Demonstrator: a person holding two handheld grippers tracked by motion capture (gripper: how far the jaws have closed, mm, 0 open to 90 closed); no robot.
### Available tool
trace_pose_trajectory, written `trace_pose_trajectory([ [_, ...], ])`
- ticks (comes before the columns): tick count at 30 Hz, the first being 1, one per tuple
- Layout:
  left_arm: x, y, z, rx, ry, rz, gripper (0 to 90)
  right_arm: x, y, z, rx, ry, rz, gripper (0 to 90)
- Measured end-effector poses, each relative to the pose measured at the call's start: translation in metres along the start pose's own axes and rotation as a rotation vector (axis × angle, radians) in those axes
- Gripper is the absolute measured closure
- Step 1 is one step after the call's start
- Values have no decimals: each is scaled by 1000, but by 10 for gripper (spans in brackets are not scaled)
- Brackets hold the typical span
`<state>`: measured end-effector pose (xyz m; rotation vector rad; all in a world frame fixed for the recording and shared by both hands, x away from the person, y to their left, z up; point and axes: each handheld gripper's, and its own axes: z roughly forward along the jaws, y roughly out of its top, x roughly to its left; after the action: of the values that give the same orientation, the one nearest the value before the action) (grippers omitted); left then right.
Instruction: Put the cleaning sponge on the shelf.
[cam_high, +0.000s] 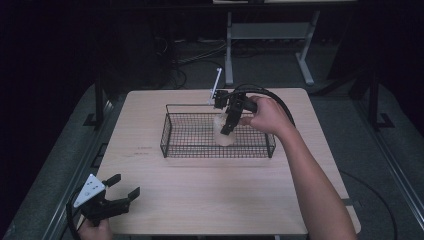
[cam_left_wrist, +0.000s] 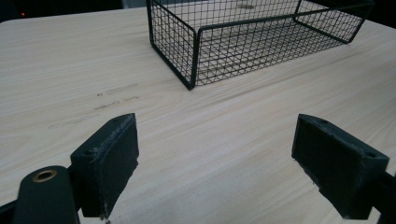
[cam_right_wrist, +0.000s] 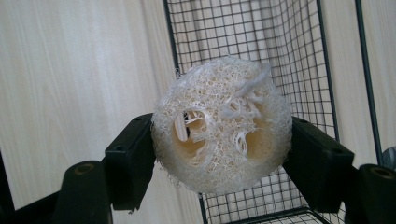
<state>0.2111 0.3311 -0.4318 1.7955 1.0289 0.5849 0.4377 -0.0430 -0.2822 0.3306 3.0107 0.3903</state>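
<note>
A pale, fibrous loofah sponge (cam_right_wrist: 223, 125) is squeezed between the two black jaws of my right gripper (cam_right_wrist: 223, 158). In the high view that right gripper (cam_high: 227, 127) holds the loofah sponge (cam_high: 223, 131) over the middle of the black wire basket (cam_high: 167, 135), pointing down into it. The wire basket (cam_right_wrist: 299, 60) lies behind the sponge in the right gripper view. My left gripper (cam_high: 122, 189) rests at the table's near left corner, jaws wide apart with nothing between them. In the left gripper view the left gripper (cam_left_wrist: 215, 154) looks across bare wood toward the basket (cam_left_wrist: 194, 60).
The light wooden table (cam_high: 210, 190) has free surface in front of and to the left of the basket. A thin white stick-like part (cam_high: 215, 85) rises at the basket's far rim. A black cable (cam_high: 270, 95) loops behind the right hand. Dark floor surrounds the table.
</note>
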Motion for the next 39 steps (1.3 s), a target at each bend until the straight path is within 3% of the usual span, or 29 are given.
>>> trace_pose_trajectory([
  [18,-1,0,0,1,-1,-1,139,-27,-6,19,23,-22,90,285],
  [26,-1,0,1,-1,-1,3,139,-33,0,35,-8,-1,119,285],
  [39,1,-1,-1,-4,-2,-6,139,-37,2,66,58,-1,108,283],
])
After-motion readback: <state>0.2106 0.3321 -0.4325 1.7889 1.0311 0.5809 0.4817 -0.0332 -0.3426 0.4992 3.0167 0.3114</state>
